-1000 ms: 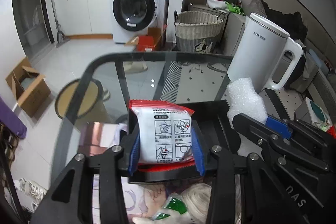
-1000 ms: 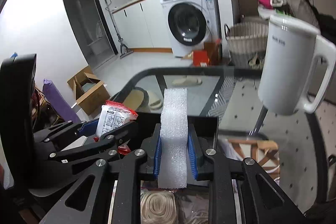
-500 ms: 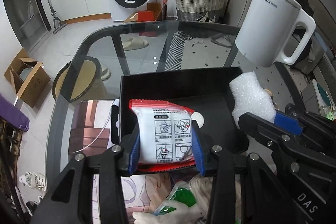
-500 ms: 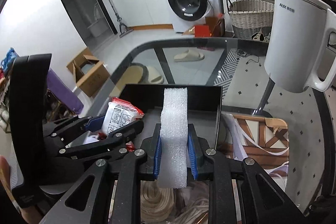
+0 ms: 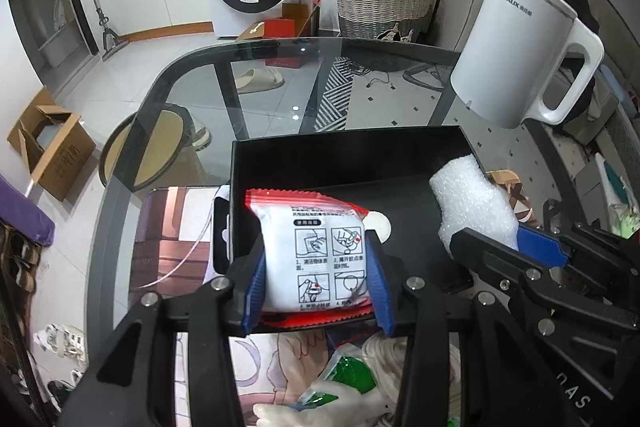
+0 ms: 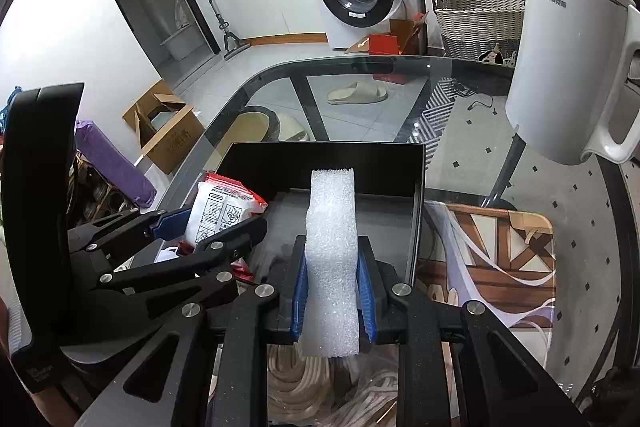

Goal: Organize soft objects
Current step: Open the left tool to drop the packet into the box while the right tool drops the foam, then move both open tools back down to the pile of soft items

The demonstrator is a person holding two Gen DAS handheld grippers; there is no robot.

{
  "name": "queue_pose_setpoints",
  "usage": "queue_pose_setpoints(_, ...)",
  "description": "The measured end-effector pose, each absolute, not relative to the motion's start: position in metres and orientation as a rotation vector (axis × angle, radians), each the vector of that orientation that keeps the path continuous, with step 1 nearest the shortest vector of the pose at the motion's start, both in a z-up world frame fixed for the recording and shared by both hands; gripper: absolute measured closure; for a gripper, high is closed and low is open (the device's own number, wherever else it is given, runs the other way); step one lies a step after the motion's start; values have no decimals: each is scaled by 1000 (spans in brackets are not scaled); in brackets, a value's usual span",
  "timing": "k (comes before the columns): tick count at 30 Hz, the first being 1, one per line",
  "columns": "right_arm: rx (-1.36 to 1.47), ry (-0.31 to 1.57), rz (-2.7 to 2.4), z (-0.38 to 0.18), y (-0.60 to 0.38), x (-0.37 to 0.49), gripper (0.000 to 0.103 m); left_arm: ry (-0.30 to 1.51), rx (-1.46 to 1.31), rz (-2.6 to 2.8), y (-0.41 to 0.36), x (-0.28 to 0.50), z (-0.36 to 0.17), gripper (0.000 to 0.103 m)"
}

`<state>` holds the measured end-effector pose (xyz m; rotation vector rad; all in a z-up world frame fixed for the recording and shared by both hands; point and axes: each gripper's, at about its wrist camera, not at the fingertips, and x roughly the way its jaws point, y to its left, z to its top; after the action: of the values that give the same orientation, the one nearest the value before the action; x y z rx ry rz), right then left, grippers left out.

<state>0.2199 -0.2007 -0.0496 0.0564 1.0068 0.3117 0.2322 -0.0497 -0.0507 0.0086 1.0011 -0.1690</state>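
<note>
One white kettle [image 5: 520, 55] stands behind the black box [image 5: 344, 155], apart.

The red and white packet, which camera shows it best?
The left wrist view: the packet faces it squarely between the left tool's pads, printed pictograms readable. The right wrist view catches it only side-on, lower part hidden by tool fingers.

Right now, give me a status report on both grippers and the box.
Left gripper shut on white packet. Right gripper shut on foam block. Both over black box; nothing blocking it.
</note>
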Motion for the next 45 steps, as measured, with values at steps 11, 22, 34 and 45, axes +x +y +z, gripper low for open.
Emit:
queue_pose_setpoints(11,56,1003,295,-48,-205,222,79,971,-31,-173,-40,229,-44,44)
queue_pose_setpoints(22,83,950,289,-34,-210,212,77,939,-46,-198,-33,216,-26,44)
queue_pose_setpoints(34,6,874,304,-2,-222,165,77,830,2,-295,-22,158,14,25)
queue_pose_setpoints(45,1,969,341,-20,-247,127,74,911,61,-296,1,130,-22,24)
